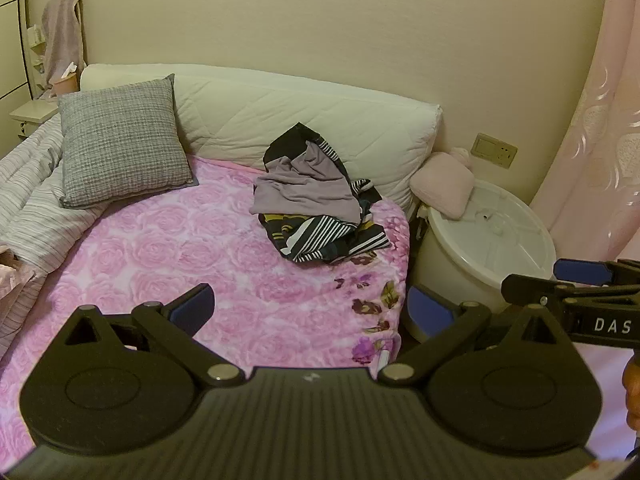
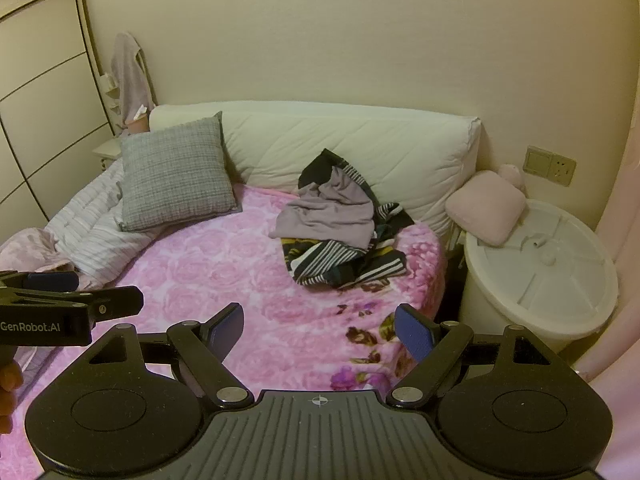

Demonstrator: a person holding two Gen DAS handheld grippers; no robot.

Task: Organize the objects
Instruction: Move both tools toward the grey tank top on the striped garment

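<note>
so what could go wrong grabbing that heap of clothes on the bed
1. The clothes heap is several tangled garments, so an open claw may lift only the lilac top layer.
2. It lies near the bed's right edge; a tug could drop pieces beside the white tub.
3. The left claw and right claw sit close together and could collide.

The pile of clothes (image 1: 316, 196) was so crumpled I couldn't tell how many pieces were in it; the mauve top covered most of the striped stuff underneath. The grey cushion (image 1: 124, 140) hid the left end of the white headboard pad (image 1: 304, 120). The striped duvet (image 1: 32, 200) ran off the left edge. The right hand-held gripper (image 1: 580, 284) was cut off at the right edge of the left wrist view, and the left hand-held gripper (image 2: 60, 292) at the left edge of the other. Small bits on the white tub lid (image 2: 560, 264) were too tiny to make out.
</note>
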